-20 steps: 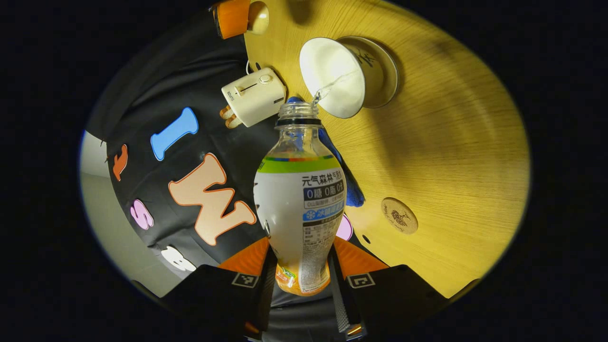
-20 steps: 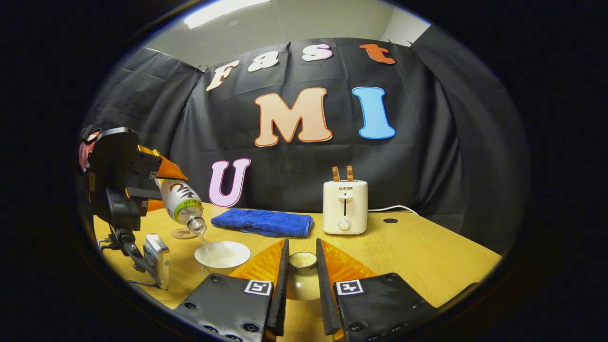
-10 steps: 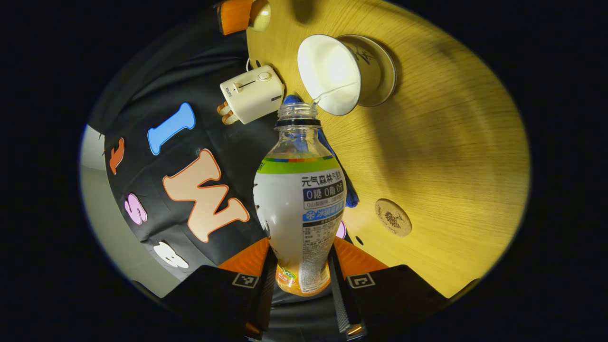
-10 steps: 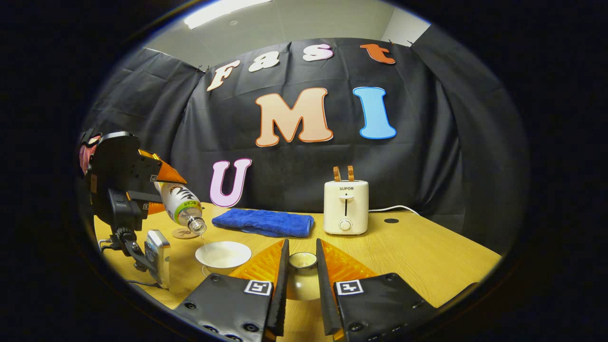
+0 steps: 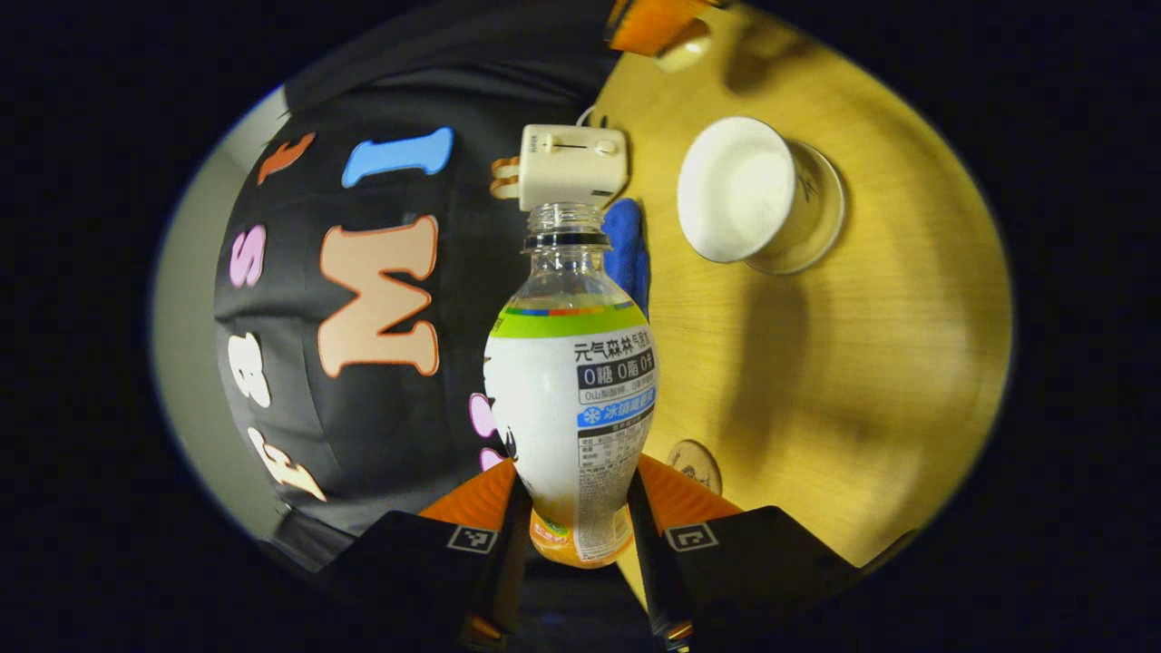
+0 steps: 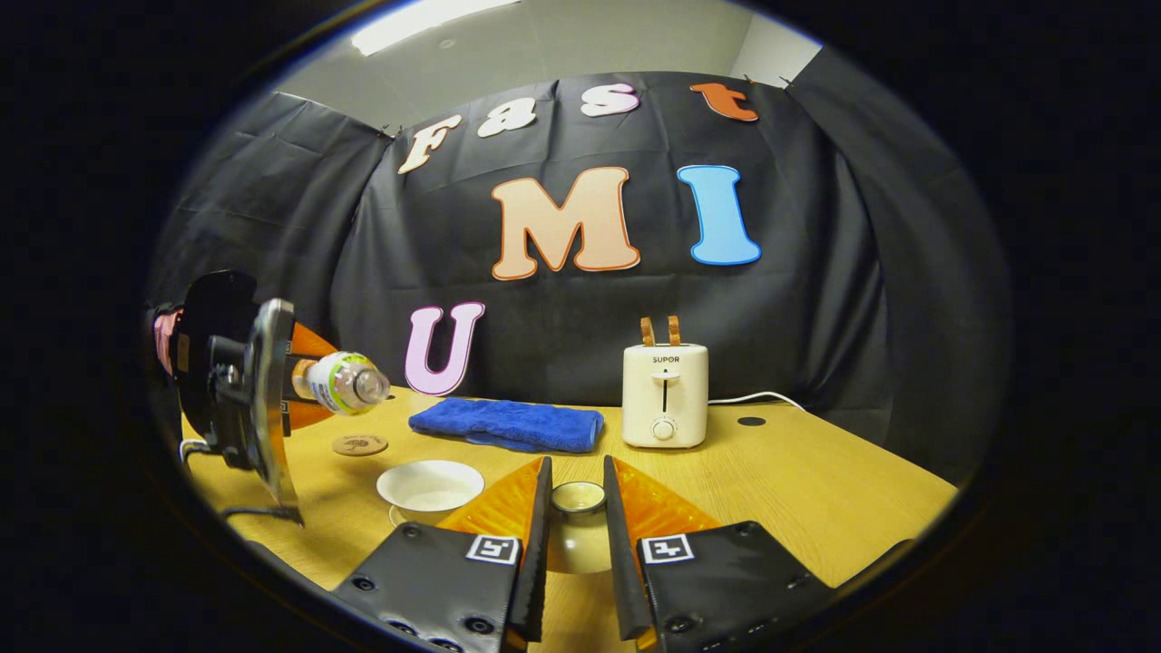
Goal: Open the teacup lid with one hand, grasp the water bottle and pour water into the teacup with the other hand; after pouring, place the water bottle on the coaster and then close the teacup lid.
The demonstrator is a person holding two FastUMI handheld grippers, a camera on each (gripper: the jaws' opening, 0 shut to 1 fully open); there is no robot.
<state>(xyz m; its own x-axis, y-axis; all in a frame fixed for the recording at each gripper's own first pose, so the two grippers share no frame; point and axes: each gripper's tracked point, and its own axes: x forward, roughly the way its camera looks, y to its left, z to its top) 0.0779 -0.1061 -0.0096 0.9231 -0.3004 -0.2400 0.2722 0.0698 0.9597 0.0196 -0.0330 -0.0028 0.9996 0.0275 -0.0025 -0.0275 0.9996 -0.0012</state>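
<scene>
**Desk:** Water bottle (image 5: 570, 381) first — where does it sit against the fingers?

**Photographer:** It stands straight out from between the fingers (image 5: 504, 535) of the left gripper (image 5: 570, 544), which are closed on its lower body from both sides. In the left gripper view its long axis runs directly away from the camera, with the uncapped neck farthest out. From the right gripper view the bottle (image 6: 340, 383) lies close to level above the worktop (image 6: 816, 490), mouth turned toward the middle of the booth, and no stream is visible at the mouth.

**Desk:** And the other gripper?

**Photographer:** The right gripper (image 6: 577, 526) holds the teacup lid (image 6: 578, 497) between its fingers, which are drawn in close on either side of it, low over the worktop.

**Desk:** What does the next move hinge on?

**Photographer:** The coaster (image 6: 359, 444). It lies flat on the worktop, below and a little forward of the bottle as the right gripper view shows it, and near the left fingers in their own view (image 5: 695, 466), just off to one side of the bottle's base. The teacup (image 6: 430, 485), open and white, sits nearer the right gripper, well apart from the bottle's mouth. Pouring looks finished, so the bottle would need its axis brought upright, base downward, before it meets the coaster.

**Desk:** Anything beyond?

**Photographer:** A blue towel (image 6: 505, 424) and a toaster (image 6: 664, 394) sit at the back.
</scene>
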